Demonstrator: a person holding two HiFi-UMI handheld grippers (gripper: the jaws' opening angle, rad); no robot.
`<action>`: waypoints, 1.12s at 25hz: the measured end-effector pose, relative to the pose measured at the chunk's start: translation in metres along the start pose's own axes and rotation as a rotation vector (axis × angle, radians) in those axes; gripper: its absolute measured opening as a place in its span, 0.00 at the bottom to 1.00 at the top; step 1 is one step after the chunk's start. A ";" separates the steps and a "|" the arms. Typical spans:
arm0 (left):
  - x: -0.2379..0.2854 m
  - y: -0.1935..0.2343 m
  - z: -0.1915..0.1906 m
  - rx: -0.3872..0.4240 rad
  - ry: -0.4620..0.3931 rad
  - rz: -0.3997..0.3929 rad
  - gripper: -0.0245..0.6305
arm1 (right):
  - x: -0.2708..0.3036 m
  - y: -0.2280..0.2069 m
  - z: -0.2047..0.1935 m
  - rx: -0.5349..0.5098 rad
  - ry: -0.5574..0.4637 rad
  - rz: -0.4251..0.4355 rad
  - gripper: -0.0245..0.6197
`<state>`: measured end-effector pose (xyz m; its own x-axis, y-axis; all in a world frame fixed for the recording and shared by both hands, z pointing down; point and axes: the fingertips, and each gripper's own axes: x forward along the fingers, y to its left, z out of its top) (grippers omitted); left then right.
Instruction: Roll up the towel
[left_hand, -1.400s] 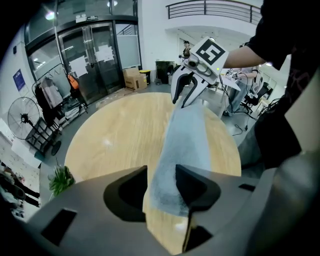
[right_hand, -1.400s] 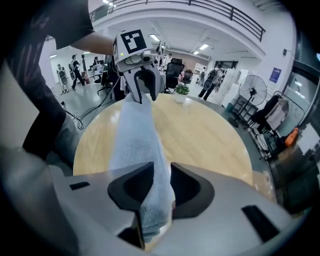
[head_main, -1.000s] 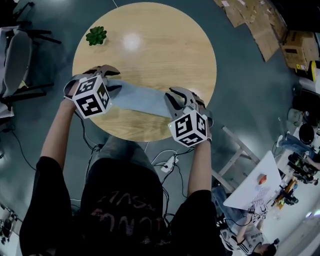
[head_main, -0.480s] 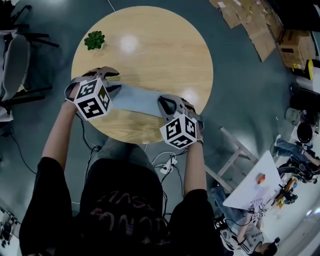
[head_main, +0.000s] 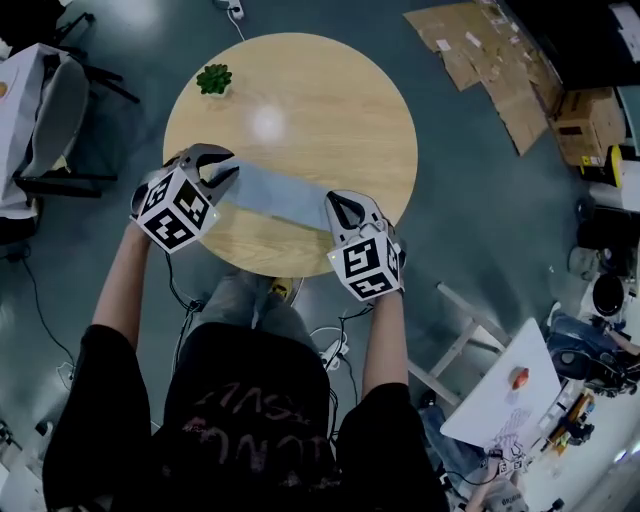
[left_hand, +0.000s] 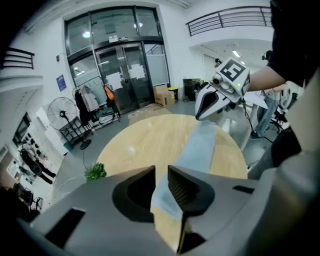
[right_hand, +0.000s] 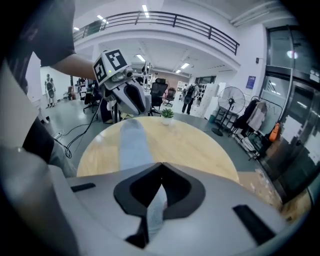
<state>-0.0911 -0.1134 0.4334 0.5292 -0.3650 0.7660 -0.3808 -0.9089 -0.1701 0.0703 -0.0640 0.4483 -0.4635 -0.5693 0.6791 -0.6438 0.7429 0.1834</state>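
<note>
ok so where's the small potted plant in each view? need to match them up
Head view: potted plant upper left, at the table's far-left rim.
Left gripper view: potted plant low left, at the table's left rim.
Right gripper view: potted plant centre, at the table's far rim.
Shared landmark: the round wooden table with the towel stretched over it.

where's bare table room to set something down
Far half of the table, beyond the towel, from the plant to the right rim. Near edge crowded: towel pinched in the right gripper, left gripper closing its jaws on it.
</note>
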 end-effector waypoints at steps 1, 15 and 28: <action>-0.010 -0.004 0.004 -0.028 -0.020 0.035 0.15 | -0.009 0.003 0.002 0.011 -0.018 -0.012 0.05; -0.130 -0.083 0.045 -0.382 -0.372 0.357 0.05 | -0.148 0.023 0.005 0.217 -0.266 -0.196 0.05; -0.237 -0.074 0.043 -0.548 -0.642 0.519 0.05 | -0.217 0.019 0.034 0.340 -0.407 -0.328 0.05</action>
<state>-0.1559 0.0320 0.2382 0.4462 -0.8789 0.1688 -0.8942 -0.4454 0.0445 0.1379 0.0616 0.2806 -0.3604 -0.8871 0.2884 -0.9188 0.3909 0.0545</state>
